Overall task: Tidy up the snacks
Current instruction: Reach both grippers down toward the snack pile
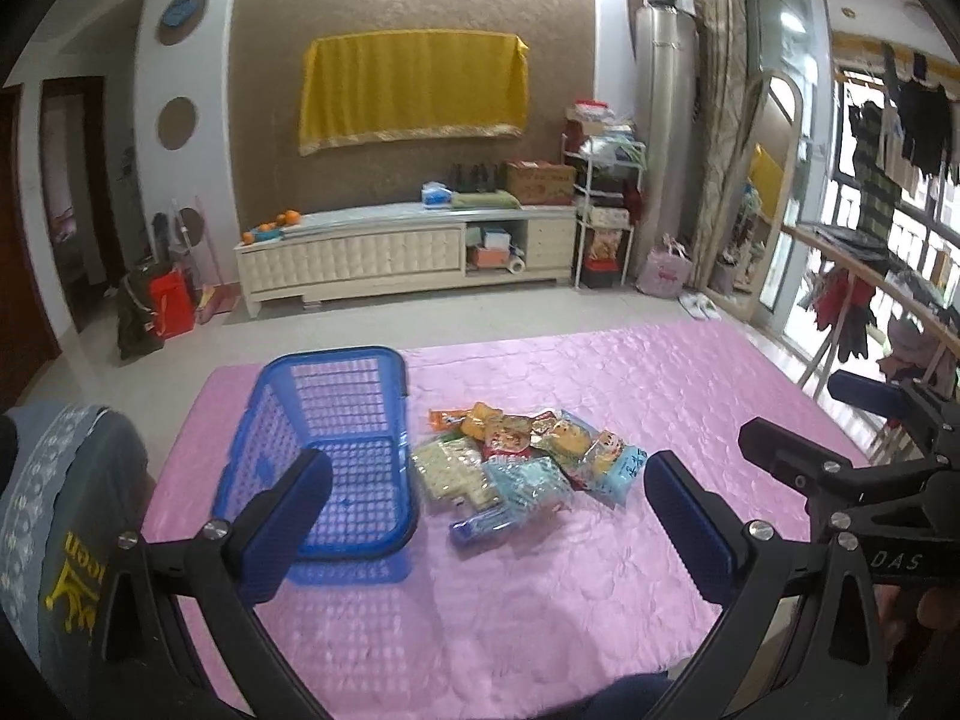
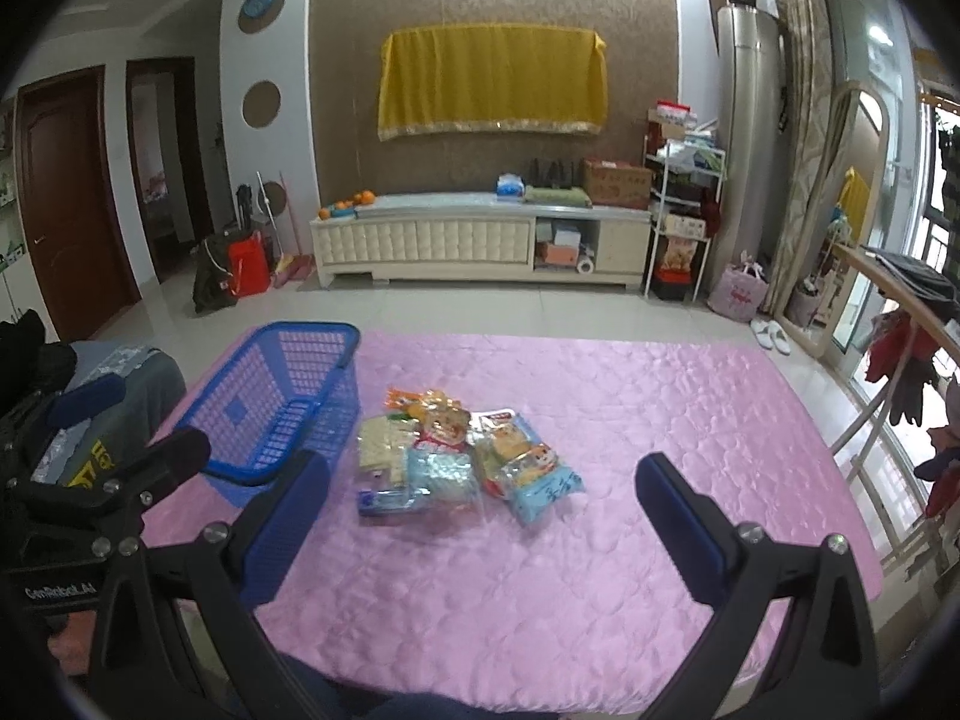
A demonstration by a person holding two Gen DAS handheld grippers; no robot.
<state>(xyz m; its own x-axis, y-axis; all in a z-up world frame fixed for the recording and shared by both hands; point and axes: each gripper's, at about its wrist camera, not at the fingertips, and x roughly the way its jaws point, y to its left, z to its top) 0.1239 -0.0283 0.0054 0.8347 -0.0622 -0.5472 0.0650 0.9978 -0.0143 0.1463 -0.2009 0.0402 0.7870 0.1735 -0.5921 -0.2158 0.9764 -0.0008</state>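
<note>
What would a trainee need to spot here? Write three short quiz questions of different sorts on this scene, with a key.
1. True or false: some snack packets already lie inside the blue basket.
2. Multiple choice: seen from the left wrist camera, the pile of snack packets lies (A) to the right of the basket, (B) behind it, (C) under it.
3. Fill in: the left gripper and the right gripper are both ____, holding nothing.

Key:
1. False; the basket is empty, and the packets lie beside it on the pink cloth.
2. A.
3. open.
</note>
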